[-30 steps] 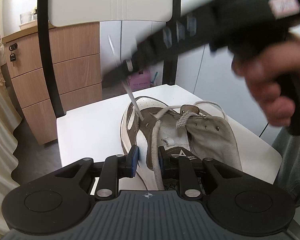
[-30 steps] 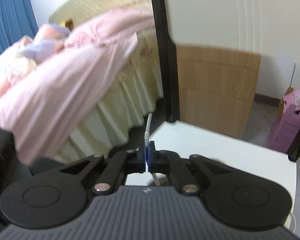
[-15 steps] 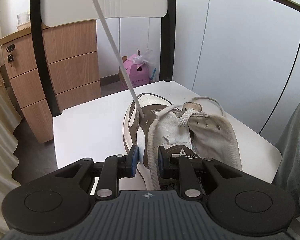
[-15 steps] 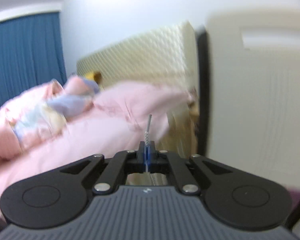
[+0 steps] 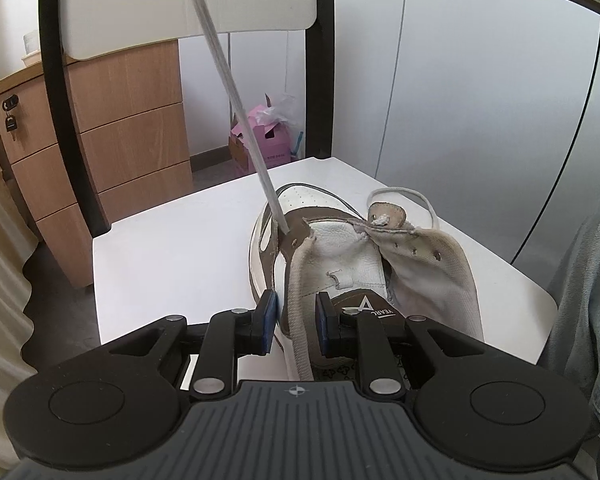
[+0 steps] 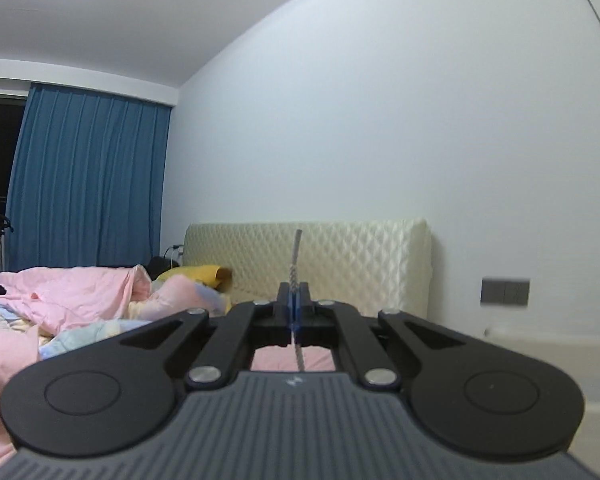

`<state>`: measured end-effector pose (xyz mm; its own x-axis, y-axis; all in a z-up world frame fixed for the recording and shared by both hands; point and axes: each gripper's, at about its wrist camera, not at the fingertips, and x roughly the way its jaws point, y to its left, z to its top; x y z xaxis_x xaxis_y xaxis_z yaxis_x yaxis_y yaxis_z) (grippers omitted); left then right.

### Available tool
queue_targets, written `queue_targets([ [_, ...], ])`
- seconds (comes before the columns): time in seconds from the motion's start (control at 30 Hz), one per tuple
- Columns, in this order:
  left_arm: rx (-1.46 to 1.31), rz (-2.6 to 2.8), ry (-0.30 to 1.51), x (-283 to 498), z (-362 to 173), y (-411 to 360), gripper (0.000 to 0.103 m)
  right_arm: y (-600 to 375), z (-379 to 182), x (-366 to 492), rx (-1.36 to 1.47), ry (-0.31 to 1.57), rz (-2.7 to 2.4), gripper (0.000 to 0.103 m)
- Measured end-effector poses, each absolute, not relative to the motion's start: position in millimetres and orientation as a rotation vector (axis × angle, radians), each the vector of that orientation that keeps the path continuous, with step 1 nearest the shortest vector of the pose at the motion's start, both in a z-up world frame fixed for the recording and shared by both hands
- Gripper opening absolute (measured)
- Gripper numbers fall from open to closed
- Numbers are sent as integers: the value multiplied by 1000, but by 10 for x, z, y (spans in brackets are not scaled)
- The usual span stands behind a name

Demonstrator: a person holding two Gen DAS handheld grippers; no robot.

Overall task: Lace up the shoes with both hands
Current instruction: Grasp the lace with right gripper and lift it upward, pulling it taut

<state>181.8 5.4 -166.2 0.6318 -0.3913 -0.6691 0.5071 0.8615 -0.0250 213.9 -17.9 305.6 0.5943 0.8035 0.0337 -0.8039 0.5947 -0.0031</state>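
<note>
A: Where is your shoe (image 5: 364, 256) sitting, and what do you have hold of?

B: Your shoe lies on the white chair seat (image 5: 172, 256), toe pointing away from you towards the chair back (image 5: 140, 0); your left gripper (image 5: 293, 320) sits at the shoe's near end, its blue pads either side of the left collar edge (image 5: 298, 300); the pads look pressed on that edge, so you are grasping the collar, not hanging loose.

A: And my right one?

B: Your right gripper (image 6: 293, 308) is clenched tight on the lace (image 5: 236, 100); the lace tip (image 6: 296, 252) pokes out past the pads, pointing at the cream headboard (image 6: 340, 248); from the left camera you see the lace running taut from an eyelet on the shoe's left flap, up across the chair back and out of the top of the picture.

A: Anything inside the shoe?

B: The shoe stands open, its white tongue (image 5: 348, 252) lying flat within and its right flap (image 5: 428, 264) folded outward, eyelets bare; a loose loop of lace (image 5: 412, 196) lies beyond the right flap, near the toe; I cannot tell what sits deeper in the shoe, since your gripper hides it.

A: Other containers nearby?

B: Beyond the shoe, on the floor past the seat, stands a pink box (image 5: 268, 144) with crumpled plastic sticking out of its top; left of the shoe, beyond the chair frame, is a wooden drawer cabinet (image 5: 112, 136), drawers closed, keys hanging from its lock; your denim sleeve (image 5: 588, 300) shows at the shoe's right.
</note>
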Motion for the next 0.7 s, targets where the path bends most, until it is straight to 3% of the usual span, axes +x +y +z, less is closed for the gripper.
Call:
queue_targets([
  [0.13,179,-520,730,1805,-1653,17,22,-76,3368,2115,-24,-55,938,2],
  [0.33,172,-514,737,1806,-1643,0,23,-2,3316,2148,-64,-35,929,2],
  [0.63,110,-514,745,1771,-1599,86,27,-308,2411,2367,-124,110,751,2],
  [0.67,102,-514,747,1762,-1583,100,28,-401,2294,2398,-122,128,722,2],
  [0.7,95,-514,750,1752,-1566,115,37,-522,2187,2433,-115,145,690,2],
])
